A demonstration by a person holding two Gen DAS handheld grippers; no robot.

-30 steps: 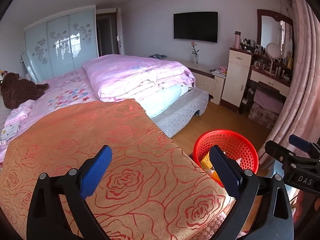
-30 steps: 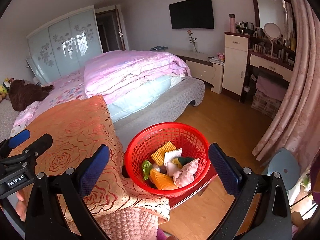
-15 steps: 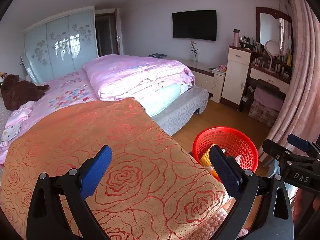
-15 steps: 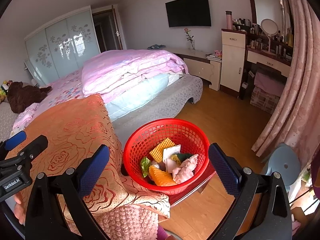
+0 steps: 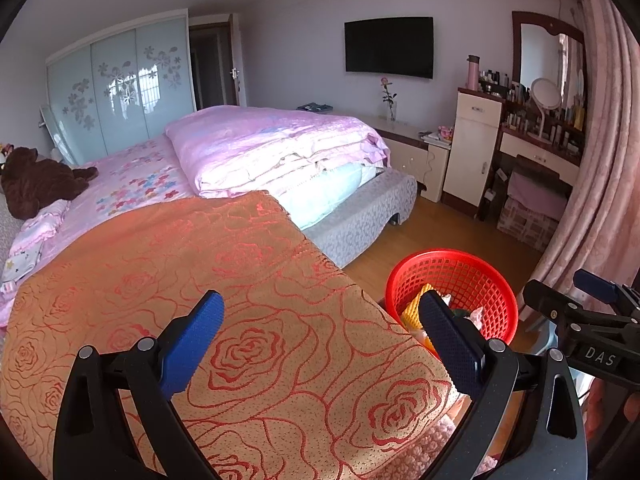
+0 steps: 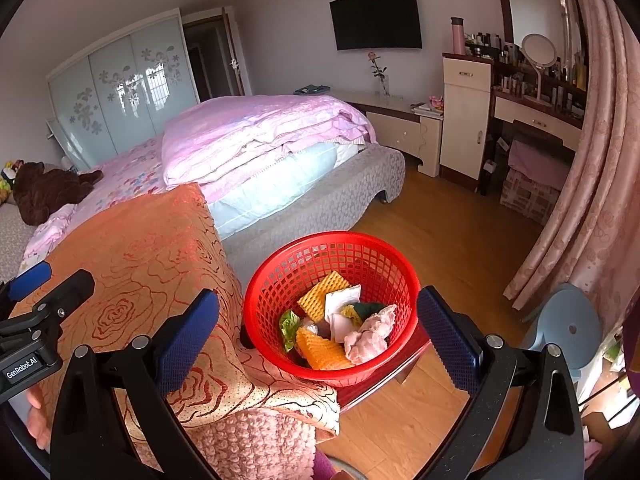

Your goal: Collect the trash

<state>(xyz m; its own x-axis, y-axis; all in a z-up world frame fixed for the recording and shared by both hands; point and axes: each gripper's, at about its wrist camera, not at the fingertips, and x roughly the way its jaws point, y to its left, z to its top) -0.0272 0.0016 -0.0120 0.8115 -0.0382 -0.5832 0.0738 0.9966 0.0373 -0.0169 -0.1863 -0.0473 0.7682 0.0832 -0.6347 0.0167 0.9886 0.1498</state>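
Observation:
A red mesh basket [image 6: 276, 280] [image 5: 472, 268] stands beside the bed on a low red stand. Inside lie several scraps: yellow foam netting [image 6: 322, 296], white paper [image 6: 340, 304], a green wrapper [image 6: 289, 326] and a crumpled pink wad [image 6: 370, 338]. My right gripper [image 6: 318, 336] hovers open above the basket, nothing between its blue pads. My left gripper [image 5: 320, 338] is open over the orange rose-patterned bedspread [image 5: 168, 280], holding nothing; the basket sits behind its right finger. Each gripper shows at the edge of the other's view.
The bed carries a folded pink quilt [image 5: 272, 148] and a brown plush toy [image 5: 36, 184]. A pale blue stool [image 6: 568, 328] stands right of the basket near the pink curtain [image 6: 600, 184]. Wooden floor [image 6: 452, 232] lies beyond, with a dresser [image 5: 540, 152] and cabinets along the wall.
Both grippers stay open and drift slightly. The basket has slid a little lower and to the left in both views. Its contents look unchanged.

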